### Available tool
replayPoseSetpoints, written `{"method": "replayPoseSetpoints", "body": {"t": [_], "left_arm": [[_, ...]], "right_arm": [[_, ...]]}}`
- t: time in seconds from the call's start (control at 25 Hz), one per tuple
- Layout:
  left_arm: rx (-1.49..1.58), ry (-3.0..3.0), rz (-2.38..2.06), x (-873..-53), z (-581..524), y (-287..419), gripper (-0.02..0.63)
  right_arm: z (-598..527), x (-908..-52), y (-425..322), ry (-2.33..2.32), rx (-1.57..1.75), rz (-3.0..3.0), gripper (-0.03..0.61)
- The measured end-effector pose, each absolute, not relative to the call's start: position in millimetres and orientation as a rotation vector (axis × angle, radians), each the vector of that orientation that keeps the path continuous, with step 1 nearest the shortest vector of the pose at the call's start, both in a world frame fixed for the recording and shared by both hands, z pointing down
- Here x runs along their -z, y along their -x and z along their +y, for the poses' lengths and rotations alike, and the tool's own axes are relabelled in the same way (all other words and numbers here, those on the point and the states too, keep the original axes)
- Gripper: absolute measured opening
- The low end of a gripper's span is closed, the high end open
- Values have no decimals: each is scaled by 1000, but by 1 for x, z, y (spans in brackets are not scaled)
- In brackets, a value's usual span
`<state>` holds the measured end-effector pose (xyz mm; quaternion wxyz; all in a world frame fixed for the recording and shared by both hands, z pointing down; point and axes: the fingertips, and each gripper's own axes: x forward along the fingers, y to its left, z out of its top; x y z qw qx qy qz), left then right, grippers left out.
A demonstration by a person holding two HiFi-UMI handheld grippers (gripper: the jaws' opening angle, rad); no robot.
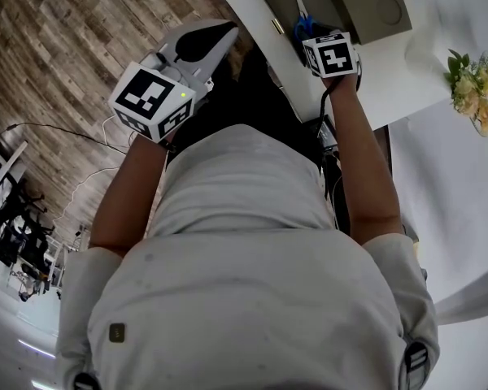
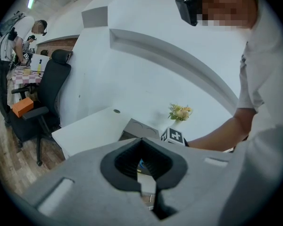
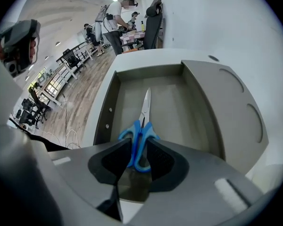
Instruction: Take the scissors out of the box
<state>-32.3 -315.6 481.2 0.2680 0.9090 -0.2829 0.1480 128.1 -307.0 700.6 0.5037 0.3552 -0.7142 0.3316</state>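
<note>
My right gripper [image 3: 137, 157] hangs steeply over the open box [image 3: 170, 102] on the desk [image 3: 179, 56]. Its fingers [image 3: 162, 161] are spread wide and straddle the blue handles of the scissors [image 3: 141, 131] without pressing on them. The scissors lie flat on the box floor, blades closed and pointing to 12 o'clock, handles at 6. They look light and stiff, with slick steel, so I'd pinch the plastic loops. My left gripper [image 2: 144, 173] waits off to the side, fingers slightly apart and empty.
</note>
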Motion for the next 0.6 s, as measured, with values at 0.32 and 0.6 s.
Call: {"method": "replayPoseSetpoints", "body": {"t": [0.32,0.6], "left_arm": [[-389,-2435,-773,-485,-315,35,5],[-392,-2442,-780,-479,-309,42,5]], "right_arm": [[-308,-701,-131,-852,-751,-1728,100],[-309,-697,-131,-867,-730,-1756,97]]}}
